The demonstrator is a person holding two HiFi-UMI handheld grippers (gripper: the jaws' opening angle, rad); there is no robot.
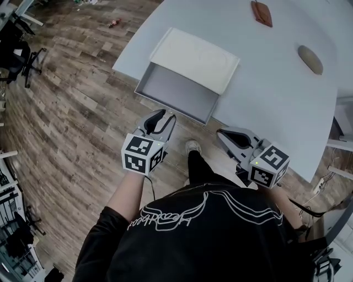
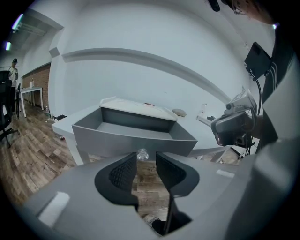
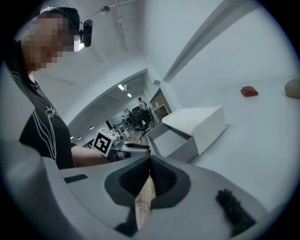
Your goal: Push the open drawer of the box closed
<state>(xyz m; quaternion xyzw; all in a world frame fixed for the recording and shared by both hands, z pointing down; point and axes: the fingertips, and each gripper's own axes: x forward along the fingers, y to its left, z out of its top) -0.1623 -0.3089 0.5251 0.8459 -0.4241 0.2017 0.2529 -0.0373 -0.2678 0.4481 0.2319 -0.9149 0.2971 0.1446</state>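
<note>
A white box (image 1: 196, 58) lies on the pale table (image 1: 276, 99) near its front edge. Its grey drawer (image 1: 176, 91) is pulled out toward me and hangs past the edge; it holds nothing. My left gripper (image 1: 167, 115) hovers just short of the drawer front, open, with nothing between its jaws. In the left gripper view the drawer front (image 2: 136, 138) fills the middle, and a small clear knob (image 2: 142, 153) sits just beyond the left gripper (image 2: 146, 159). My right gripper (image 1: 222, 133) is shut on nothing, to the right of the drawer below the table edge. The right gripper view shows box (image 3: 197, 119) and drawer (image 3: 171, 140) beyond the right gripper (image 3: 150, 161).
A brown pouch (image 1: 261, 13) and a beige oval object (image 1: 310, 59) lie farther back on the table. Wooden floor lies below the drawer, with my shoe (image 1: 192, 146) on it. Office chairs (image 1: 22, 44) stand at the far left.
</note>
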